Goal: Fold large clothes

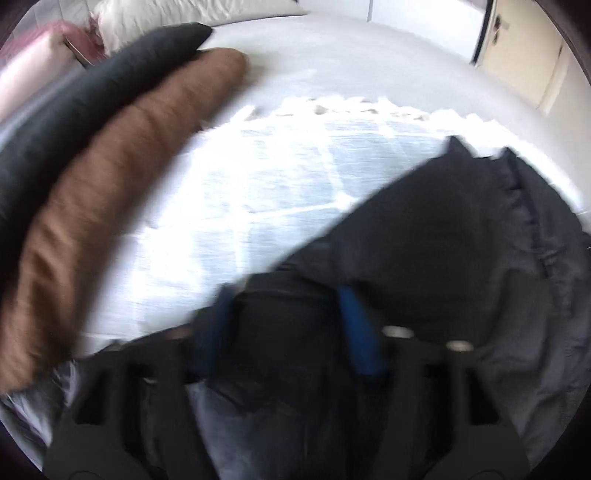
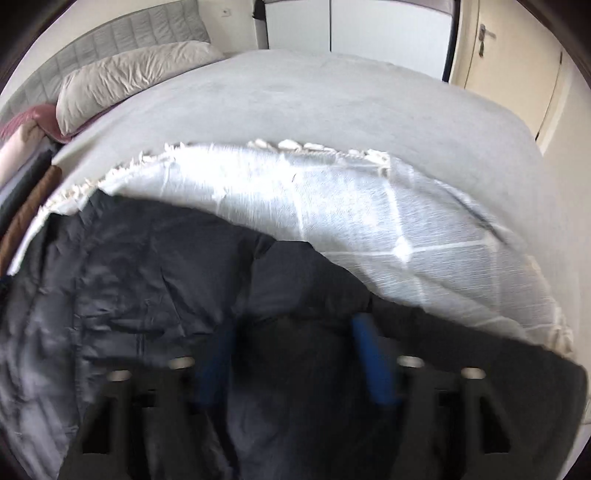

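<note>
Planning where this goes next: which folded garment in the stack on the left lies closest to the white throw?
The brown one; its edge borders the white throw, while the black one lies behind it.

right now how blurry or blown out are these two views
Left wrist view: heavy motion blur smears the brown folded garment and the left tool; the white fringed throw is overexposed, its weave washed out. Right wrist view: sharper, with pillow and door handle readable, though the dark jacket and right tool are softly blurred. Both show fisheye curvature and dark corners.

Left gripper points toward 12 o'clock, blue fingers apart with dark cloth between. Right gripper likewise.
</note>
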### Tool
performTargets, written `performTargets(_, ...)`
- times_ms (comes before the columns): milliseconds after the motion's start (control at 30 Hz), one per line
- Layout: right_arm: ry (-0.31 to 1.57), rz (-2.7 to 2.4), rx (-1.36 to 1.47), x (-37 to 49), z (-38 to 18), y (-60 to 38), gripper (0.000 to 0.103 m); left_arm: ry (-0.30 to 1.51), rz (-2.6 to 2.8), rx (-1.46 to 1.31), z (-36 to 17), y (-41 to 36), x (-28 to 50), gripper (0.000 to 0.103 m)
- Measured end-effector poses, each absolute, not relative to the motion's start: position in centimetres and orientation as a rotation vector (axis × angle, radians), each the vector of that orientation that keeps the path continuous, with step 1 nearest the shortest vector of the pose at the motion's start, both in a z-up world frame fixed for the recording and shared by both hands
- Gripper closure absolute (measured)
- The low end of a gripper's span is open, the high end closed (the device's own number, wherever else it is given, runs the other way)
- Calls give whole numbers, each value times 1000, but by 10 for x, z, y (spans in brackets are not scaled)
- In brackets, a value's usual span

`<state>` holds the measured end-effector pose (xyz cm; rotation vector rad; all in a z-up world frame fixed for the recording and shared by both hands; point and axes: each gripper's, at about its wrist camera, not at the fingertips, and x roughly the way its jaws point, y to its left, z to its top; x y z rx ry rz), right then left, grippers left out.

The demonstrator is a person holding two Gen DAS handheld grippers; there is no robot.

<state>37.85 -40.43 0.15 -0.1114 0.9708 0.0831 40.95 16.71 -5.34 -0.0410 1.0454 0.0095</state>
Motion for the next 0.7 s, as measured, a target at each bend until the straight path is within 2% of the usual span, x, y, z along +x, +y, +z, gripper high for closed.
performTargets(33,940,96,-134,373,-1,-399,65,1042,-19,-43,-52,162,408,82)
performTargets(67,917,106,-158,367,-1,-393,79,1037,-40,-35,-50,156,406,92)
performTargets(100,900,107,-183,363,1,-389,91,1021,-31,0,-46,146,403,94)
performTargets(167,850,56,-268,353,9,-378,96,935,30,89,-36,127,399,96)
performTargets(300,766,-72,-331,358,21,-378,96,794,108,63,-26,124,406,94)
performTargets(433,862,-118,-387,374,0,-373,79,892,227,206,-53,112,440,84)
performTargets(467,846,-133,-410,368,4,-370,74,861,251,248,-44,104,431,81)
performTargets(500,840,-138,-420,361,9,-368,63,838,250,268,-36,99,425,75)
performTargets(567,818,-98,-400,343,25,-368,47,802,206,275,-17,92,407,36)
performTargets(633,782,-52,-345,318,43,-376,39,742,144,243,8,85,375,23)
performTargets(700,795,-4,-251,295,51,-394,35,746,70,188,15,85,352,18)
